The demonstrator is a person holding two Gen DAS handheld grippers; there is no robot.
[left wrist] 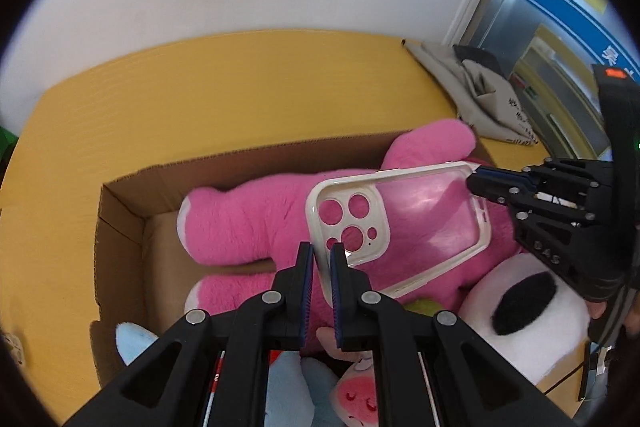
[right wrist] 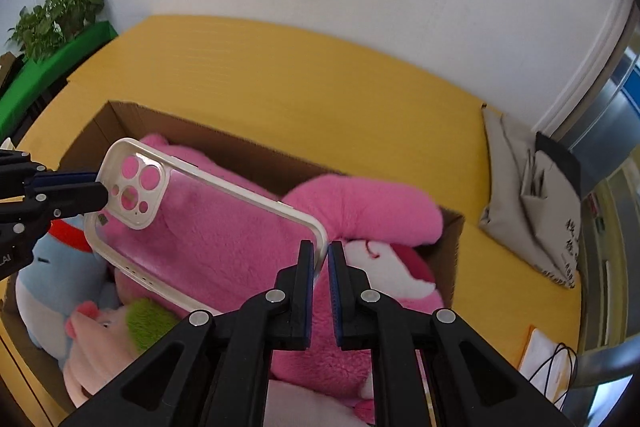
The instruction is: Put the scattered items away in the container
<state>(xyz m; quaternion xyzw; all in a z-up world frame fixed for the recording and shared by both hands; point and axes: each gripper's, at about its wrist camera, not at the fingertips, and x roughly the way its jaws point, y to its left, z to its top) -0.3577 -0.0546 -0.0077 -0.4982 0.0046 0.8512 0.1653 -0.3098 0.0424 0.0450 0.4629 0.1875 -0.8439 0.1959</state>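
Observation:
A clear phone case with a white rim hangs above the open cardboard box. My left gripper is shut on the rim at the camera-hole end. My right gripper pinches the opposite end. In the right wrist view the phone case stretches from my right gripper, shut on its near corner, to my left gripper at the camera end. The cardboard box holds a big pink plush, a blue plush and smaller soft toys.
The box stands on a yellow table against a white wall. A grey cloth bag lies at the table's right end. A white plush with a black patch sits at the box's right. A potted plant stands far left.

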